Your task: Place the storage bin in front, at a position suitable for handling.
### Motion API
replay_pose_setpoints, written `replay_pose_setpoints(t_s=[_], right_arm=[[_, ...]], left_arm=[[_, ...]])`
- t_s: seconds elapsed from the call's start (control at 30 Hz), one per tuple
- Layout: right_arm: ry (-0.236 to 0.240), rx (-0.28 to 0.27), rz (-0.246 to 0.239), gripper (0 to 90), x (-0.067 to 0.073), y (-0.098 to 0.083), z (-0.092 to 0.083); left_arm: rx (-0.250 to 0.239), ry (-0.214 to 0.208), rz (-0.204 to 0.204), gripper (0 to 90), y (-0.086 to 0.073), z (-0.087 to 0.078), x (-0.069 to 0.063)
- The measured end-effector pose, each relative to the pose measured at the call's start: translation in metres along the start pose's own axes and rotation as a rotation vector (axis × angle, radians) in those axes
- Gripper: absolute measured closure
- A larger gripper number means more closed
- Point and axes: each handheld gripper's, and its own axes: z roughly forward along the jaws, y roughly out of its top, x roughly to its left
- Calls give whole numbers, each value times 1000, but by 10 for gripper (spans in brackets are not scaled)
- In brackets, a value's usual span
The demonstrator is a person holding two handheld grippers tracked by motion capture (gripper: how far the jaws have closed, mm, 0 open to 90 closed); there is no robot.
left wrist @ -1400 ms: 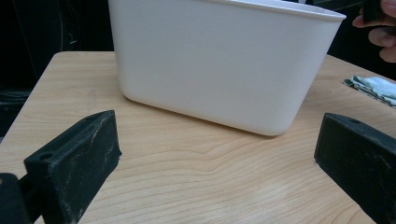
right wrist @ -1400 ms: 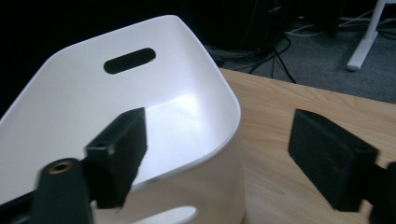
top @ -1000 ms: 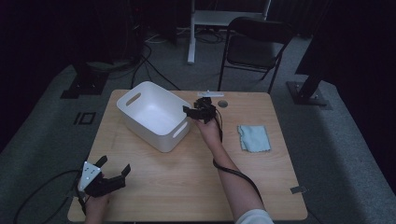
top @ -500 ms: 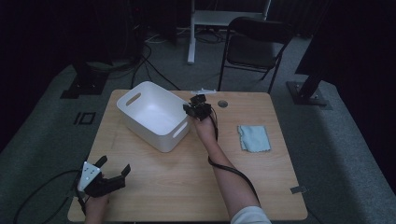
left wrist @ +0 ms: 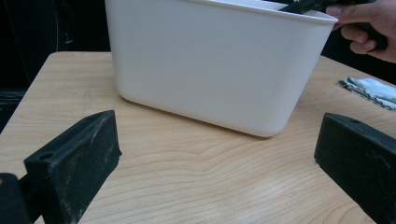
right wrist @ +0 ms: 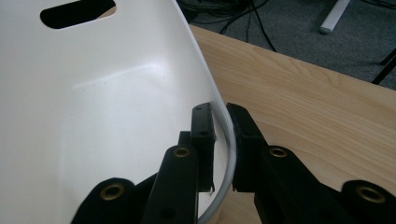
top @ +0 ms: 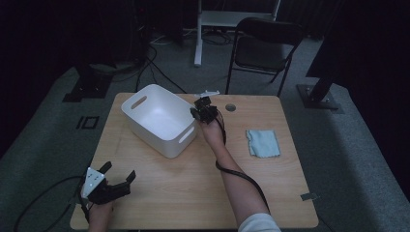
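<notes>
Right gripper (right wrist: 223, 140) jaws seemingly clamping bin (right wrist: 93, 116) rim

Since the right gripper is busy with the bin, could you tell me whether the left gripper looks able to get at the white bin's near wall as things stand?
Probably yes. The left gripper is open and faces the white bin, with bare table between them.
</notes>
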Motion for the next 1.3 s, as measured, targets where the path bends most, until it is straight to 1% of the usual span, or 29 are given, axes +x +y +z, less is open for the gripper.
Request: replay_pose_setpoints(t_s=[0.1, 0.6, 0.73, 0.83, 1.0, 1.1, 1.3], right_arm=[[6, 6, -10, 826, -1, -1, -2], [30, 6, -22, 828, -1, -11, -16], [32, 7, -27, 828, -1, -14, -20], [34, 7, -27, 829, -2, -16, -23], [40, 8, -32, 829, -3, -20, -28], [45, 8, -35, 830, -4, -24, -32], [52, 12, -38, 831, -7, -29, -41]], left_arm=[[0, 1, -1, 5, 0, 0, 0], [1, 15, -1, 5, -2, -4, 0], [3, 7, -10, 5, -2, -3, 0], [5, 8, -5, 6, -2, -3, 0], [6, 9, -7, 5, -3, -2, -1], [1, 4, -11, 5, -3, -2, -1], [2, 8, -5, 5, -3, -1, -3]])
